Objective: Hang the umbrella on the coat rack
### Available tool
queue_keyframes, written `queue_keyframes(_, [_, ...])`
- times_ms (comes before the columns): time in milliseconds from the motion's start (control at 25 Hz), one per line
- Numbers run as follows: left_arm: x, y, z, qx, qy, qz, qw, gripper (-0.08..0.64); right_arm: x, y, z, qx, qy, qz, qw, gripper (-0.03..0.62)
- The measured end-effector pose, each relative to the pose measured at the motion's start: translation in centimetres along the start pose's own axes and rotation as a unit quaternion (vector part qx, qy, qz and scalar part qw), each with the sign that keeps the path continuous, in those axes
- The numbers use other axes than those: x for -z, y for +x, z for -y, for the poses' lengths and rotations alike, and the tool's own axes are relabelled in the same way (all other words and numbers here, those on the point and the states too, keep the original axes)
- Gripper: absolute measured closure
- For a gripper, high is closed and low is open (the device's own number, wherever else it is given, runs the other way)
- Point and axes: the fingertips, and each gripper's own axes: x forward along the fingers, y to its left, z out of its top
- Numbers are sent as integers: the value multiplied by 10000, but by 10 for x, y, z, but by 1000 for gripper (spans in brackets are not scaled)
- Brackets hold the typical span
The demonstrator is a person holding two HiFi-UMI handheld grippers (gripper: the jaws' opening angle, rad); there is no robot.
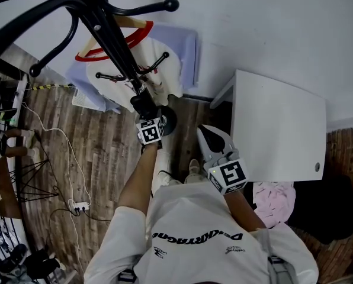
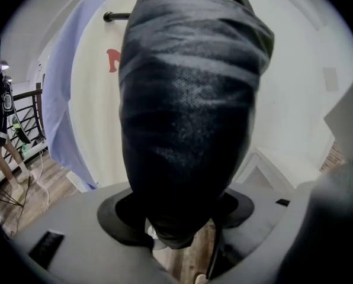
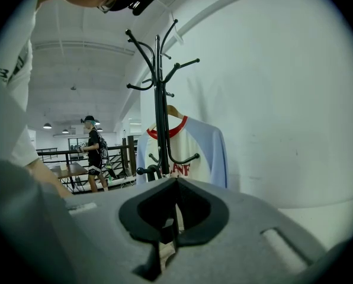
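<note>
The folded black umbrella (image 2: 188, 111) fills the left gripper view, its lower end seated between the jaws. In the head view my left gripper (image 1: 144, 112) is shut on the umbrella (image 1: 142, 103), right against the lower part of the black coat rack (image 1: 108, 34). The rack's curved hooks spread out above it. My right gripper (image 1: 205, 134) hangs to the right of the rack, shut with nothing in it. From the right gripper (image 3: 175, 183) view the coat rack (image 3: 159, 99) stands upright ahead, a little way off.
A white and blue shirt (image 1: 164, 64) with a red collar hangs from the rack on a wooden hanger. A white cabinet (image 1: 277, 129) stands at the right by the wall. A power strip (image 1: 79, 206) and cable lie on the wooden floor. A person (image 3: 95, 152) stands far back.
</note>
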Motion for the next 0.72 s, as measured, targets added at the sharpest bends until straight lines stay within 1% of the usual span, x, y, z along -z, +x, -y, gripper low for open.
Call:
queue_keyframes(160, [-2, 3, -3, -36, 37, -123, 9999, 291, 1, -4, 3, 48, -41, -8, 10000, 594])
queue_keyframes(400, [1, 3, -8, -167, 286, -172, 9993, 268, 2, -8, 4, 34, -44, -41, 10000, 594])
queue_keyframes(520, [-2, -4, -8, -171, 175, -134, 9996, 250, 1, -9, 3, -7, -65, -40, 10000, 594])
queue_keyframes(720, [-9, -15, -6, -115, 137, -62, 9998, 239, 2, -10, -4, -101, -88, -44, 9999, 594])
